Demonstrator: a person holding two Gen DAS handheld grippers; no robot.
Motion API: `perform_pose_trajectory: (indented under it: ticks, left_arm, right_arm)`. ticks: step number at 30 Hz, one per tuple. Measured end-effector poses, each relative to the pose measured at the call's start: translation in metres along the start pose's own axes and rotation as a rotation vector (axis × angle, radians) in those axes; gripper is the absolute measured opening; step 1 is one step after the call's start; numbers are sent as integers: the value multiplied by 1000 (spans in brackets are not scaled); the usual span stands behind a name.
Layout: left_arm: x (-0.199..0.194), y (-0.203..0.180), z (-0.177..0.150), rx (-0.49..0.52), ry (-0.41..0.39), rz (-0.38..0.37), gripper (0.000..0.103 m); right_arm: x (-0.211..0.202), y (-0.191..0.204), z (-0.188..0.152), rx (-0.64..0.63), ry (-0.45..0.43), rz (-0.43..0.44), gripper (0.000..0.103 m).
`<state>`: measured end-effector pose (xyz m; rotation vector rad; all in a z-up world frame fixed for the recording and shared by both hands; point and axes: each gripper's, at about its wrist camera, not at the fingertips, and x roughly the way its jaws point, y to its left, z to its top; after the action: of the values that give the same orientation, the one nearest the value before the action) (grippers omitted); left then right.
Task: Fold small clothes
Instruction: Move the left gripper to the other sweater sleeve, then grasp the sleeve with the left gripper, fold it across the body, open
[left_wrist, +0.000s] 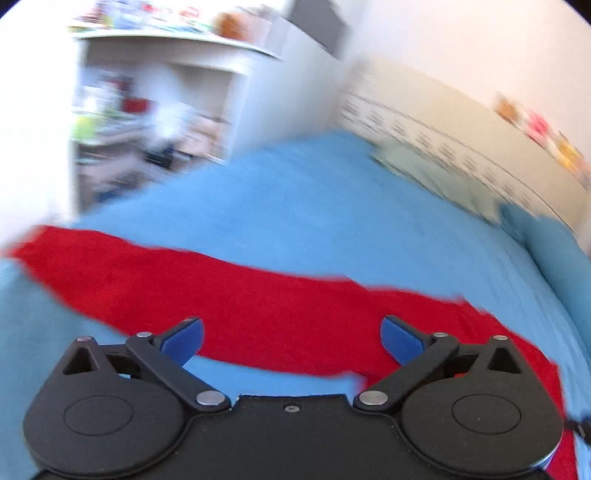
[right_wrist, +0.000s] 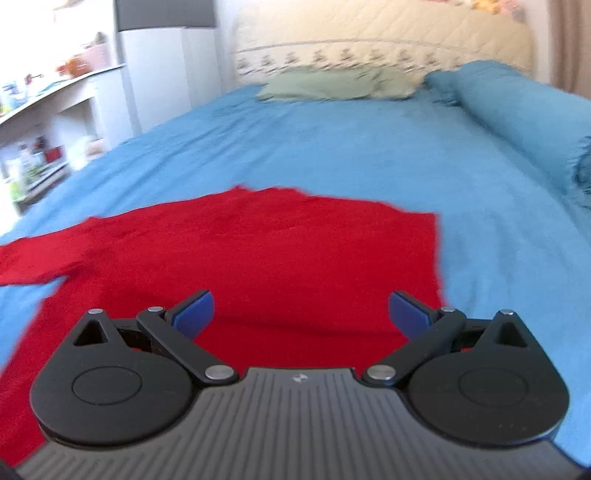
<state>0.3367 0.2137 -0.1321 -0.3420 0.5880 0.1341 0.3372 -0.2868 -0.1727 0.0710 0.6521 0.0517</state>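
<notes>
**Red garment flat on the bed, both grippers empty**

While we hold both grippers above the blue bed (right_wrist: 332, 147), the fingers of each stand wide apart, gripping nothing. Ahead of and beneath the right gripper (right_wrist: 301, 314) lies the red garment (right_wrist: 277, 251), one sleeve stretching left. Under the left gripper (left_wrist: 291, 341), that garment (left_wrist: 221, 295) runs across as a band.
</notes>
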Motion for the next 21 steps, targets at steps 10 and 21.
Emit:
perform_pose_trajectory:
  ticks: [10,21]
  left_arm:
    - [23,153,10,-323,-16,141,97]
    - [65,191,26,-346,-51,165,53]
  right_arm:
    - [8,94,-10,-46,104,107,103]
    - [31,145,-16,-59,129,95,103]
